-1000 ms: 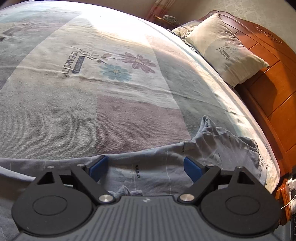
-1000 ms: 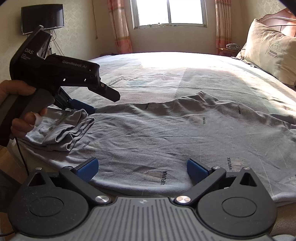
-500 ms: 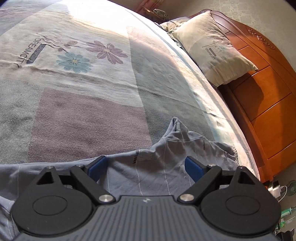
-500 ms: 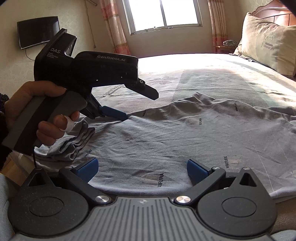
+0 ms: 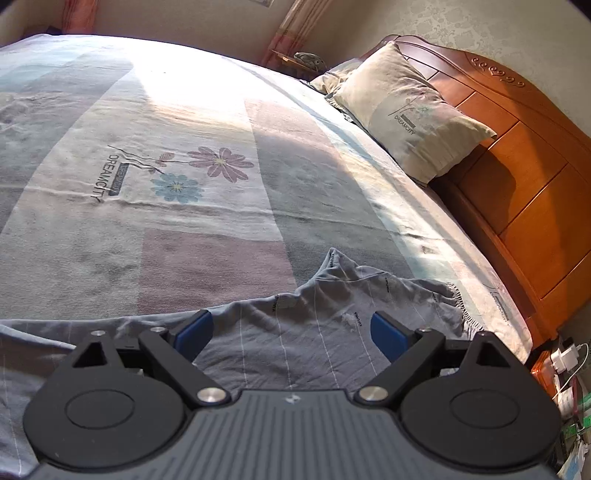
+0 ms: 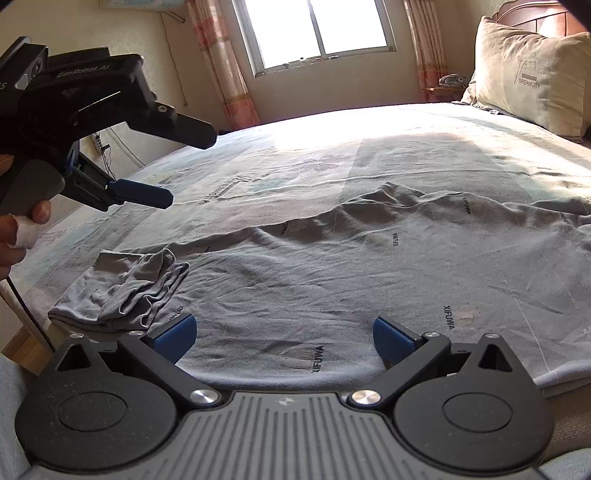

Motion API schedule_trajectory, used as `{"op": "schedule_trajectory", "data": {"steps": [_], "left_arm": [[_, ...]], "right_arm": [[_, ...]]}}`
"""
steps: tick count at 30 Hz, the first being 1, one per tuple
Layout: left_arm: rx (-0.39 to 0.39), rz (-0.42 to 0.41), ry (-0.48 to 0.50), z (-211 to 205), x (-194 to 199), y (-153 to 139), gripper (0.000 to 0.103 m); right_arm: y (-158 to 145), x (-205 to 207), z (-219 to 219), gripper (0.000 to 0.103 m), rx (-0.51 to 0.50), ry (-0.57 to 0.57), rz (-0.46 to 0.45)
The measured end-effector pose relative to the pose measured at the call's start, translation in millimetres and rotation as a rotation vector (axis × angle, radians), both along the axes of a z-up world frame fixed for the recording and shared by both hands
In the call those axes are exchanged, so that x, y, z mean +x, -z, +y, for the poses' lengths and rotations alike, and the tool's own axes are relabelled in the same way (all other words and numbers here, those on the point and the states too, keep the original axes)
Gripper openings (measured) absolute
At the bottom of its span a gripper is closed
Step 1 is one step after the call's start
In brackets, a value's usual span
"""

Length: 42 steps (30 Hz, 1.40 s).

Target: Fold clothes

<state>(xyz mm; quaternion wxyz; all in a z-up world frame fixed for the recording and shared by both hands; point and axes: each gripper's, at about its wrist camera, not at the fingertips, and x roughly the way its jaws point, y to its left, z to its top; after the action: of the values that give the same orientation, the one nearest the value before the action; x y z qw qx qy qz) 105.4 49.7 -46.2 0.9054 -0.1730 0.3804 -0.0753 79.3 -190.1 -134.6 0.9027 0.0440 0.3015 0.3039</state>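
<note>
- While the grey shirt [image 6: 369,273] lies spread across the near side of the bed [image 5: 184,206], its near hem reaches the mattress edge just ahead of the right hand-held gripper [image 6: 284,334].
- One sleeve [image 6: 122,291] is bunched and folded over onto the shirt's left end, near the bed's corner.
- Right hand-held gripper: released, blue fingertips [image 6: 391,338] wide apart, nothing between them; it sits low at the near hem, and contact with the cloth cannot be told.
- Left hand-held gripper [image 5: 291,330]: also released, blue pads spread, with the shirt's cloth showing between them but ungripped.
- Seen from the right wrist view, the left hand-held gripper [image 6: 147,162] hangs in the air above the bed, clear of the bunched sleeve, with a person's hand [image 6: 22,225] around its handle; one finger is wrapped in white.
- Past the shirt, the patchwork bedsheet with printed flowers [image 5: 207,171] is bare and sunlit.
- A beige pillow [image 5: 410,110] leans against the wooden headboard [image 5: 524,177].
- A window [image 6: 317,29] with pink curtains stands beyond the bed.
</note>
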Motion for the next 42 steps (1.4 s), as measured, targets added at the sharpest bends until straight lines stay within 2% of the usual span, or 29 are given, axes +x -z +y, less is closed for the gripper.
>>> {"op": "schedule_trajectory", "data": {"steps": [3,9,11,13,16,19,23,26,29,31,36,42], "left_arm": [[0.071,0.019,-0.039,5,-23,10,0.092],[0.056,0.116,-0.075,19,-53,61,0.092],[0.055,0.08,-0.073,19,-63,61,0.092],[0.02,0.06,-0.069,18,-72,55,0.092],[0.003,0.02,-0.022,12,-85,53,0.093],[-0.004,0.034,-0.005,7,-94,67,0.093],[-0.069,0.024,-0.041,13,-107,71,0.094],[-0.048,-0.012,-0.08,27,-111,63,0.094],[-0.078,0.036,-0.161,46,-113,71,0.094],[-0.1,0.038,-0.188,54,-118,73,0.094],[-0.073,-0.012,-0.231,69,-126,59,0.094],[-0.072,0.008,-0.315,88,-121,68,0.094]], "right_arm": [[0,0,0,0.103,0.005,0.004,-0.003],[1,-4,7,0.103,-0.039,0.011,-0.031],[2,-5,9,0.103,-0.054,0.014,-0.04],[2,-6,11,0.103,-0.068,0.018,-0.049],[2,-5,9,0.103,-0.055,0.03,-0.048],[1,-4,6,0.103,-0.045,0.061,-0.051],[2,-2,0,0.103,-0.033,0.106,-0.045],[3,-3,3,0.103,-0.052,0.108,-0.052],[3,-4,9,0.103,-0.092,0.109,-0.067],[4,-5,10,0.103,-0.103,0.11,-0.071],[5,-5,14,0.103,-0.125,0.109,-0.075],[9,-9,30,0.103,-0.249,0.107,-0.115]]}}
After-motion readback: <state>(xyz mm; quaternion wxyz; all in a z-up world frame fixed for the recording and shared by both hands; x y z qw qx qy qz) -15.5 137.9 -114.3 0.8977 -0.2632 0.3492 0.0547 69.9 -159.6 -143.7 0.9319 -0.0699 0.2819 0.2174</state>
